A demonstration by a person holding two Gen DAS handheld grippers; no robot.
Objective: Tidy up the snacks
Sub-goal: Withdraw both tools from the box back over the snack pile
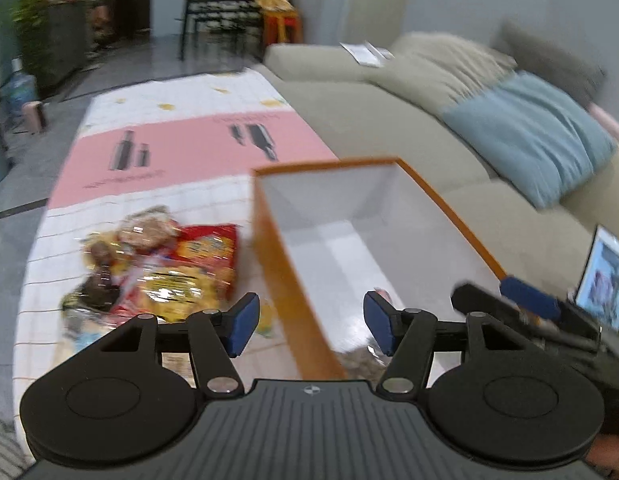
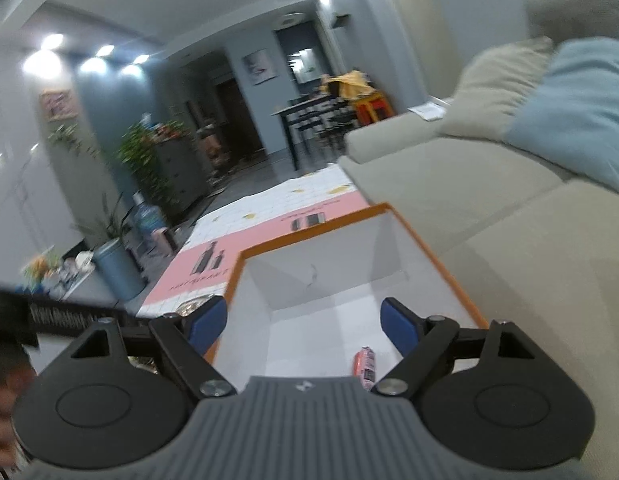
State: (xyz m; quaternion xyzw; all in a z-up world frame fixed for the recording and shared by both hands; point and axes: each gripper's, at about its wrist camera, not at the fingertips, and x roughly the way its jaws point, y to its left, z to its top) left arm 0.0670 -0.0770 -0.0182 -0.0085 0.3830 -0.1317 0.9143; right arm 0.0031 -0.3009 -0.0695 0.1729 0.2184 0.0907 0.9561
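Both grippers are up over the orange box (image 1: 293, 280) rn, white inside, sitting on the counter (image 1: 121, 240) w/ the white grid + pink cloth.

Left gripper (image 1: 305, 320): fingers spread apart, nothing between the blue pads (image 1: 241, 320). The box's near orange wall runs right up through the gap, but the pads aren't pressing on it afaict. Just past the right pad, inside the box at the bottom edge of the view, there's a brownish crinkly packet (image 1: 361, 360), too blurry to say what it is.

Right gripper (image 2: 301, 326): fingers spread wide too, empty, pointing into the box (image 2: 309, 248). A small pink snack packet (image 2: 364, 364) lies on the box floor near the right finger, partly hidden behind the gripper body.

Rest of the snacks are still outside: a pile of snack bags (image 1: 157, 268) on the counter left of the box, just beside it. Red bag, yellow bag, some clear-wrapped brown stuff, all pretty blurred.

Beige sofa (image 1: 389, 120) w/ a light blue cushion (image 1: 541, 136) sits right of the counter. In the left view the right gripper pokes in from the right, over the box's edge.
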